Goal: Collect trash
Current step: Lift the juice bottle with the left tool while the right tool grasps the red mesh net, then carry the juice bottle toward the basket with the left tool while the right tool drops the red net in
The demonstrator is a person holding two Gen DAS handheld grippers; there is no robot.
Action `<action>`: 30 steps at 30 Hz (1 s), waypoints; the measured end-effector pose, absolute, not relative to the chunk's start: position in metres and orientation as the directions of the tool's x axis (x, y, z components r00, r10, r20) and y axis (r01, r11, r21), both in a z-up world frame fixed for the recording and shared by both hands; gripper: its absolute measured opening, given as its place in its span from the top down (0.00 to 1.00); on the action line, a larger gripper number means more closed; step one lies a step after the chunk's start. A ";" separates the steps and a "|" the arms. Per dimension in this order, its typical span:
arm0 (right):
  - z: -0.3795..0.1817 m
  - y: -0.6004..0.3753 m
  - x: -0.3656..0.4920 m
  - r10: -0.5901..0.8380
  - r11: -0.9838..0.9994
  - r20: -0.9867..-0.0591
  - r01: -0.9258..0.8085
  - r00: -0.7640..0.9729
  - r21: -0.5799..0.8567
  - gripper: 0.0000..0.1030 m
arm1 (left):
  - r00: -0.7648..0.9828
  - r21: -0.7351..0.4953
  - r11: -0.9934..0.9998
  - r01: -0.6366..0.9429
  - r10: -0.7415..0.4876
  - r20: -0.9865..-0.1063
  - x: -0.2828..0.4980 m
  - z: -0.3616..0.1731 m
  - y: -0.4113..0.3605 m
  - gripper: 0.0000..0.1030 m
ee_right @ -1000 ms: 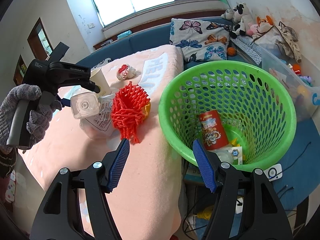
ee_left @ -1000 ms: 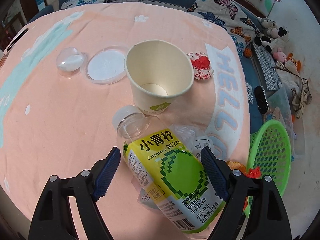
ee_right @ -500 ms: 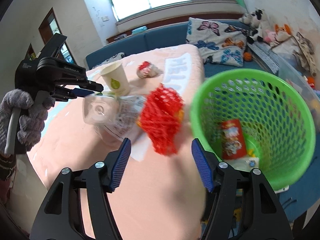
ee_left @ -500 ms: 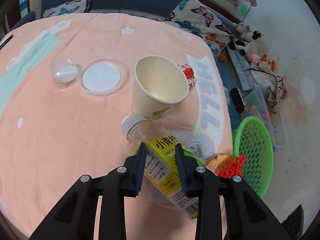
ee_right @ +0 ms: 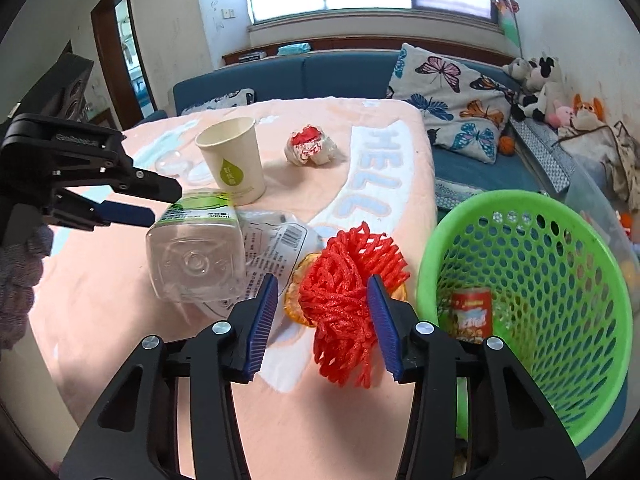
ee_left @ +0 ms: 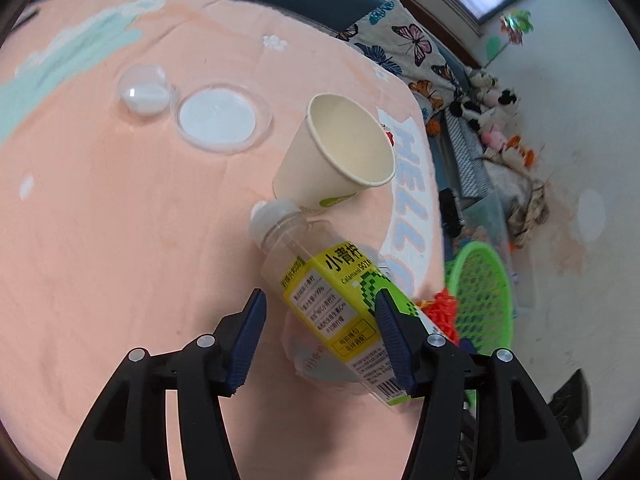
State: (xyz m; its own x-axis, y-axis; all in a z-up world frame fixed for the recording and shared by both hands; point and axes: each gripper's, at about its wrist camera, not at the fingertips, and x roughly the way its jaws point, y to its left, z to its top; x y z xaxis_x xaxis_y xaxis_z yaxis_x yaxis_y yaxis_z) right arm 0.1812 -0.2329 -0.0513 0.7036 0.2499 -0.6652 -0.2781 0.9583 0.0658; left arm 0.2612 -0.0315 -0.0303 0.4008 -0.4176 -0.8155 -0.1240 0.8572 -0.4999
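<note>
My left gripper [ee_left: 318,340] is open around an empty clear bottle [ee_left: 320,280] with a yellow-green label, which lies tilted on the peach table; the bottle also shows in the right wrist view [ee_right: 196,260]. My right gripper [ee_right: 324,320] is open with a red foam net [ee_right: 344,284] between its pads, at the table's edge. An orange peel [ee_right: 294,304] lies under the net. A green mesh basket [ee_right: 532,292] stands right of the table, with a red can [ee_right: 472,312] inside.
A paper cup [ee_left: 340,156] stands behind the bottle. A crumpled red-white wrapper [ee_right: 310,146], a clear plastic bag [ee_right: 276,244], a clear lid [ee_left: 220,118] and a small clear dome [ee_left: 144,90] lie on the table. A blue sofa with butterfly cushions is behind.
My left gripper was shut on the bottle half a second ago and now stands open around it. My right gripper swung left from the basket and now brackets the red net.
</note>
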 end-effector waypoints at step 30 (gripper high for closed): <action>-0.018 -0.276 0.145 0.302 0.952 -0.552 -0.222 0.777 0.209 0.70 | 0.390 -0.725 0.657 -0.206 -0.625 -0.676 0.258 -0.069 -0.037 0.34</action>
State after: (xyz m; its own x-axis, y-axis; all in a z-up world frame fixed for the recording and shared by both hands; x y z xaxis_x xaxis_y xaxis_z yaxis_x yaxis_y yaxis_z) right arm 0.1451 -0.2760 -0.0175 0.7769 0.3025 -0.5522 -0.2222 0.9523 0.2091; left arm 0.2582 -0.0368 -0.0693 0.3901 -0.6248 -0.6763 -0.2057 0.6568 -0.7254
